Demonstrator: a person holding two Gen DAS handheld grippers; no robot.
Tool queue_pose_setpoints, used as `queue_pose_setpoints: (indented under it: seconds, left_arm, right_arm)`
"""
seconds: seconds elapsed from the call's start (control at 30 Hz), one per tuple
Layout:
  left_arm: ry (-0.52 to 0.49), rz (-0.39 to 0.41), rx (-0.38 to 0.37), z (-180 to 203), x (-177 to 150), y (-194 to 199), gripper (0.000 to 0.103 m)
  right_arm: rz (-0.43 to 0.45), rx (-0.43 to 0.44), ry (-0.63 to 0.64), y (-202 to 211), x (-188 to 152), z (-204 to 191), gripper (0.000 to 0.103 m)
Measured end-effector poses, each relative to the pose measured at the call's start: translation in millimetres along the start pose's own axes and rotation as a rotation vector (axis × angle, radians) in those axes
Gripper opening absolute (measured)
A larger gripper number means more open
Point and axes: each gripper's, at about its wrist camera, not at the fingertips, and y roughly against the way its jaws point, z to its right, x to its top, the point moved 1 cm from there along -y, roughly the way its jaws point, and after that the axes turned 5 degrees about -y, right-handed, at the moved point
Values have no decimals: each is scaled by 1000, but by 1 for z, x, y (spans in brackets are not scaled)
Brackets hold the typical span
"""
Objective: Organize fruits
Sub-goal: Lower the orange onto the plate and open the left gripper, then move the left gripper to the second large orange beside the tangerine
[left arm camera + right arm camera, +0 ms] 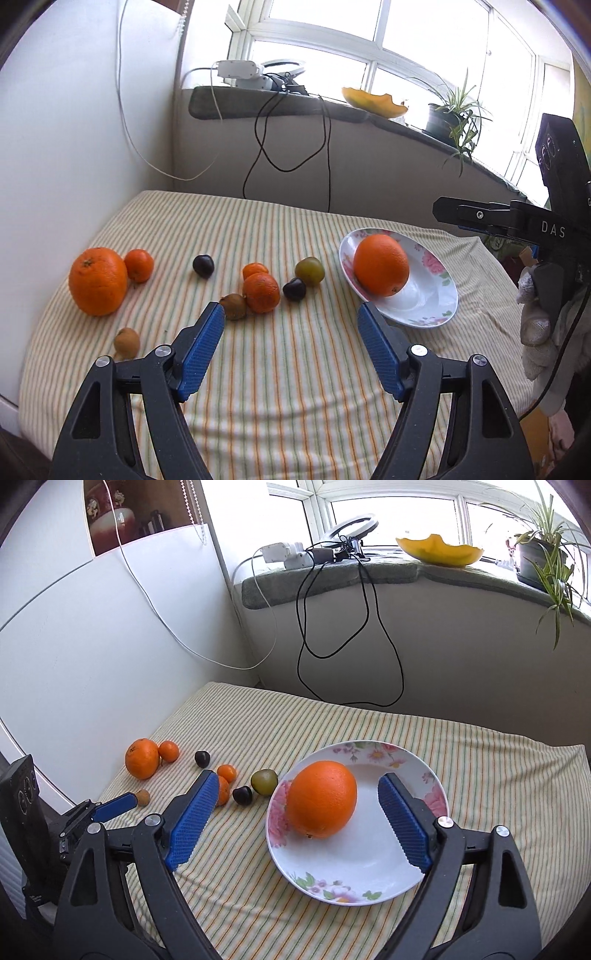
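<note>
— One fruit is on the plate (369,886) so far. It is a big orange (321,799), sitting on the plate's left half.

— How many are left on the cloth (295,387)?

— Nine, I count. In the left camera view, another big orange (98,281) sits far out at nine o'clock, with a small orange (139,264) touching it on its right. A dark plum (203,266) lies alone near the middle. Then comes a little bunch: two small oranges (260,292), one just behind the other, and a brown fruit (233,306) touching the front one. A second dark plum (294,289) and a green plum (310,271) sit side by side, just left of the plate. One more brown fruit (126,343) lies alone at about eight o'clock.

— So the job has only begun?

— Yes, I think so. If all the fruit should go on the plate, most of the work is left.

— What are the grippers doing?

— Nothing is in either of them. The left gripper (291,325) has its jaws wide apart, over bare cloth, pointing at the little bunch. The right gripper (297,792) is wide open too, above the plate, with the big orange showing between its fingers, but they do not touch it.

— What may come next?

— My guess is the left one goes for the bunch at twelve o'clock, because that is nearest.
</note>
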Motion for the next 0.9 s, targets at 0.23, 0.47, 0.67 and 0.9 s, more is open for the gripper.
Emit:
queue_pose_setpoints:
  seconds: [0.23,0.47,0.67,0.9]
  left_arm:
    - [69,-15,95,-42,-18,13,75]
    - [184,-37,144,-93,-43,18,75]
    - [248,-31,177,-127,-52,20,75]
    - [267,-32,174,-145,-51,10,73]
  right_arm:
    - [-36,22,82,-25,7,-46,94]
    - [-107,99,118,-64,6,-88,94]
    - [-151,157,150,-95,6,-120,94]
    - [-237,265,124,-131,9,-146,92]
